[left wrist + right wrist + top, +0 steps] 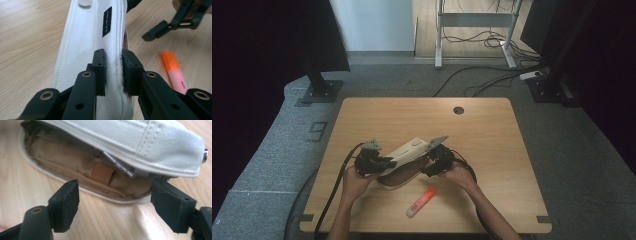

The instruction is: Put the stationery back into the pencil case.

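Centrally on the wooden counter [492, 130] lies a cream canvas pencil case [404, 155], its flap lifted to bare a tan lining. The left tongs [384, 161] are clenched on a ridge of the flap's fabric, by its edge. The right tongs [432, 167] stand released, jaws wide apart, just before the case's open mouth. An orange highlighter [421, 202] lies near the case, toward the person. Grey carpet, cables and a white stand leg lie beyond the counter. The left gripper view shows a small black label [107, 22] on the flap; the right gripper view shows a metal pen [118, 165] and a brown loop [102, 173] inside.
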